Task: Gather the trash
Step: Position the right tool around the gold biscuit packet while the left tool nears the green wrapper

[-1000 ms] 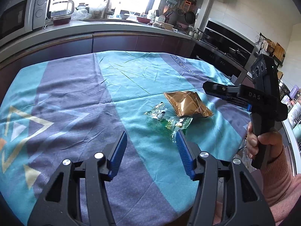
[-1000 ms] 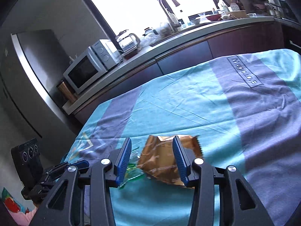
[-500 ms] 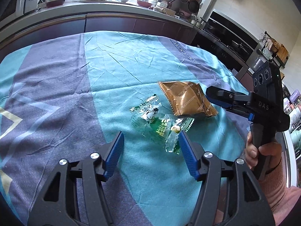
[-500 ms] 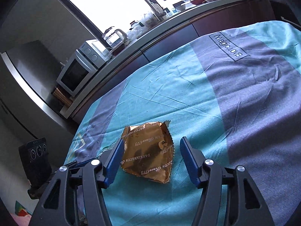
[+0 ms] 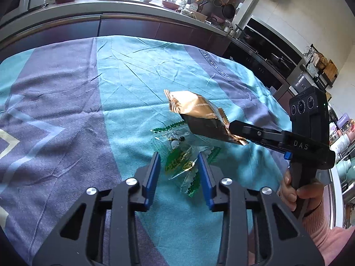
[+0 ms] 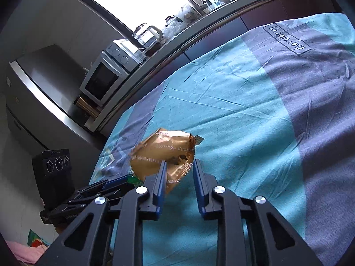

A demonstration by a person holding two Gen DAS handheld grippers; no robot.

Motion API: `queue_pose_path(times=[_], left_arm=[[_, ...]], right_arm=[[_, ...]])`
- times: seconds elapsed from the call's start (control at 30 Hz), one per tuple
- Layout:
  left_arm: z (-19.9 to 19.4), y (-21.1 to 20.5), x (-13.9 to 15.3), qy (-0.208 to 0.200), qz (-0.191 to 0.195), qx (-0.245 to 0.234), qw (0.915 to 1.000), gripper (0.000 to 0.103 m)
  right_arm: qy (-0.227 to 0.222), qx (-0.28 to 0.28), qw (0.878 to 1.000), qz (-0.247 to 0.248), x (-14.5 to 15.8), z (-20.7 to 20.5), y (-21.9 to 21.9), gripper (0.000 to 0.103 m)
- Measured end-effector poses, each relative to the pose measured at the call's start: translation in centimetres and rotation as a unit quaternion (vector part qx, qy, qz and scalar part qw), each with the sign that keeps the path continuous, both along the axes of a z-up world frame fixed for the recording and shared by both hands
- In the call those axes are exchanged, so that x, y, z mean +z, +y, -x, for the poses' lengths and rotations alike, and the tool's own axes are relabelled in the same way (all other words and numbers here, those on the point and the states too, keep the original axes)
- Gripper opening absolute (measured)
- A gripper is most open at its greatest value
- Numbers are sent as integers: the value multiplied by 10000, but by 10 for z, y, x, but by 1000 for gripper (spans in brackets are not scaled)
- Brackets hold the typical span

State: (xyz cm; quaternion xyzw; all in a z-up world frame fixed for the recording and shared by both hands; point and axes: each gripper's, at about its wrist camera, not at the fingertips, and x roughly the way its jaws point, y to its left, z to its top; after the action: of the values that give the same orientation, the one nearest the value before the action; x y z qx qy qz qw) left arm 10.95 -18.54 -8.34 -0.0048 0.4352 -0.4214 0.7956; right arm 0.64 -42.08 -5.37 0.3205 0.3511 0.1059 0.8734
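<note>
A crumpled gold snack packet is pinched between the blue pads of my right gripper, whose jaws are still closing. In the left wrist view the gold packet tilts up off the cloth from my right gripper. A clear wrapper with green print lies on the cloth between the fingers of my left gripper. Those jaws are closing, and a thin gap still shows at the left pad. From the right wrist view, my left gripper sits low on the left beside a green scrap of the wrapper.
A teal and purple tablecloth covers the table. Behind it runs a dark counter with a microwave and a kettle. A steel fridge stands at the left. A hand holds the right gripper's handle.
Both pairs of jaws have narrowed. The right gripper closed on the gold packet, crumpling it and tipping it up. The left gripper advanced until the green wrapper lay between its fingers.
</note>
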Motion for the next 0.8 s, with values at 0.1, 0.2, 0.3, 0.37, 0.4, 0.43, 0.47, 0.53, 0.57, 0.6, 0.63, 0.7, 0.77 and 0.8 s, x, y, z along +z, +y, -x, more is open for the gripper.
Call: queue_pose_path(times=[0.1,0.2,0.3,0.37,0.4,0.43,0.47,0.53,0.57,0.6,0.63,0.7,0.77,0.8], left_arm=[[-1,4,-1,112,0,-30,9999,6],[-1,8,-4,178,28,-41,9998,6],[0,9,-5,195,28,-50,9998,10],[-2,10,-4,223,67,-60,9997,22],[-2,10,-4,226,85,-64,9997,29],[-2,9,-4,217,86,-64,9997,32],[-2,9,-4,210,80,-51,9997,36],[-1,10,-5,244,85,-66,9996,37],[-2,10,-5,279,104,-79,9995,37],[-2,9,-6,321,131,-108,9993,39],[-2,9,-6,377,159,-153,9990,40],[-1,6,-8,455,184,-214,9986,46],[1,3,-8,436,170,-242,9986,46],[2,2,-8,421,154,-250,9987,46]], right_arm=[[-43,69,9999,-147,-1,-1,3,12],[-49,128,9998,-172,-1,-4,8,10],[-34,156,9996,-219,-1,-6,10,11],[-44,160,9994,-319,-1,-8,8,14],[-54,133,9992,-381,-1,-9,7,19],[-46,94,9992,-393,-1,-9,5,29],[-44,69,9992,-381,-1,-10,4,37],[-37,49,9992,-390,-1,-13,3,40],[-26,43,9992,-398,-1,-14,2,41],[-7,12,9992,-395,-2,-16,1,43],[3,-8,9991,-414,-2,-17,0,46],[33,-39,9991,-424,-3,-21,0,47],[22,0,9991,-431,-3,-23,3,48],[24,18,9991,-419,-3,-25,5,48]])
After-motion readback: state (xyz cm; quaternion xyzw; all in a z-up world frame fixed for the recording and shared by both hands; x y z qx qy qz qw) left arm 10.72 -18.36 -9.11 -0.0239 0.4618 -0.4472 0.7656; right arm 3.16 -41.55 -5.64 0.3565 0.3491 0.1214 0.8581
